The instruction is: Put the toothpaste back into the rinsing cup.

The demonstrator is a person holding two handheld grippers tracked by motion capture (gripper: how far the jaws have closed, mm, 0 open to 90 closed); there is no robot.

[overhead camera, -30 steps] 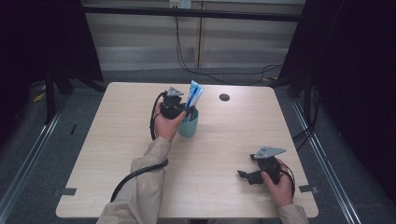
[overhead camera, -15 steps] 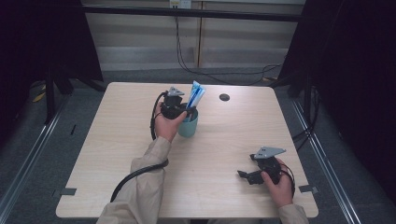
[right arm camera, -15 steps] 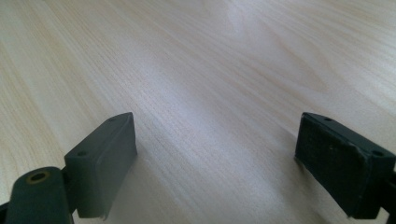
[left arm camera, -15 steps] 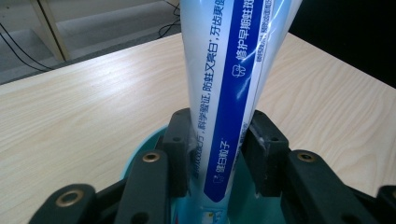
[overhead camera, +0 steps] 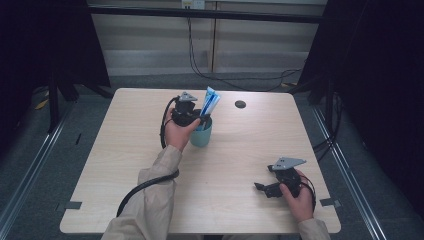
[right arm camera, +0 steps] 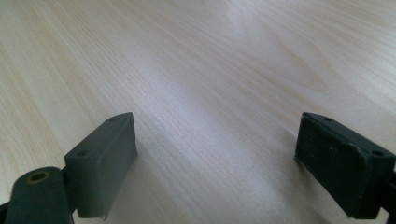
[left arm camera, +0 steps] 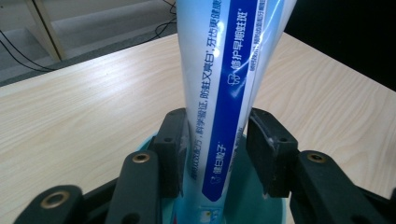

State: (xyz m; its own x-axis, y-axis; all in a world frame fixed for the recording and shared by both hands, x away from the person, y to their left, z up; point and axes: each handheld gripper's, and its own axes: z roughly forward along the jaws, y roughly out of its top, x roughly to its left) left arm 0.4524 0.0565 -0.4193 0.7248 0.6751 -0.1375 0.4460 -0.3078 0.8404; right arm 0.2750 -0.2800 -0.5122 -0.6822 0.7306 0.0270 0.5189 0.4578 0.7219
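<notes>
High view: your left gripper (overhead camera: 192, 116), centre of frame, is at the teal cup (overhead camera: 201, 135), which holds the toothpaste tube (overhead camera: 210, 102) upright.
Left gripper view: jaws flank the tube; left pad touches, right shows a gap, so release looks underway.
Right gripper view: your right gripper (right arm camera: 212, 163) is spread wide over the bare table (right arm camera: 196, 70).
</notes>
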